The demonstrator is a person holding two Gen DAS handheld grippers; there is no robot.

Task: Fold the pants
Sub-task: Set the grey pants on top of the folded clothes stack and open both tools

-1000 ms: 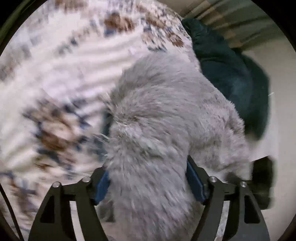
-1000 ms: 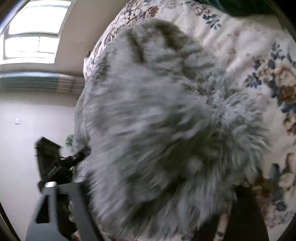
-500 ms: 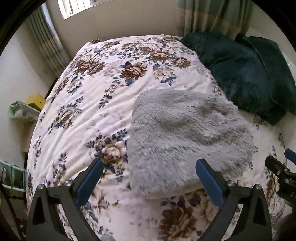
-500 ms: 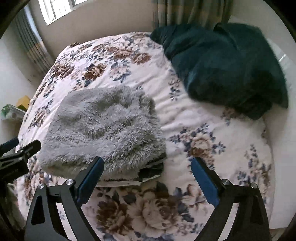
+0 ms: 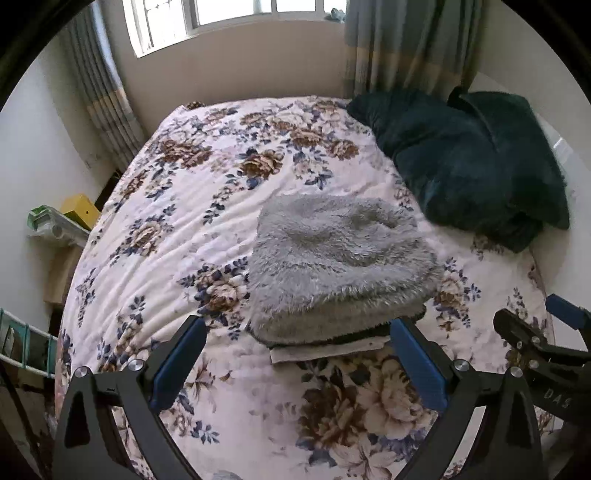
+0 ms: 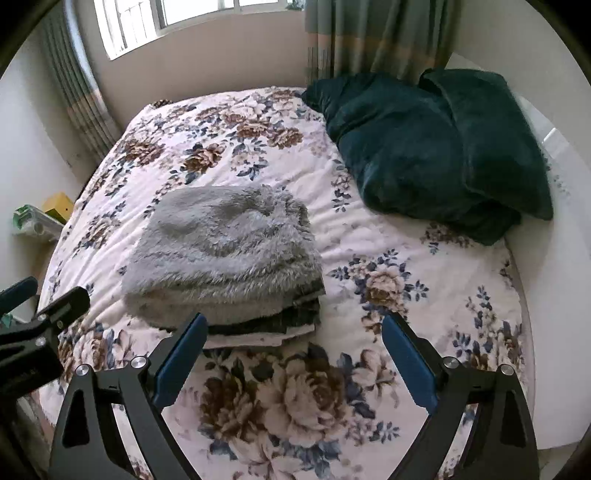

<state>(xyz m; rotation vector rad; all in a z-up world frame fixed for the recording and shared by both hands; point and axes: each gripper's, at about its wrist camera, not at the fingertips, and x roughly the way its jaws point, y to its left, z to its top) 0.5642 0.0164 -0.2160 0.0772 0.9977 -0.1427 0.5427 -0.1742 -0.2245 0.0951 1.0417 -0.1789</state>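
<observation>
While I hold both my tongs above the near end of the bed, this is how things lie.

Pants: the fluffy grey pants (image 5: 340, 266) lie folded in a thick stack on the floral bedspread (image 5: 177, 229), near its middle and toward the near edge; darker and pale layers show at the stack's near side.

Left tongs: my left gripper (image 5: 295, 360) stands wide apart, its blue pads (image 5: 177, 363) clear of the cloth. Its jaws have just been opening, and nothing sits between them; only the near edge of the stack and the bedspread show through the gap.

Right tongs: my right gripper (image 6: 293, 354) is spread wide too, gripping nothing, with the stack's near right corner just beyond its left pad. It also shows at the right edge of the left camera's view.

Each other: in the right camera's view the left gripper's tips poke in from the left edge, beside the stack and apart from it.

Pillows: two dark green plush pillows (image 6: 436, 147) lie at the far right of the bed, well apart from the pants.

Room: a window (image 5: 236, 18) and striped curtains (image 5: 402, 44) stand behind the bed; a yellow box (image 5: 79, 210) sits on the left, off the bed.
</observation>
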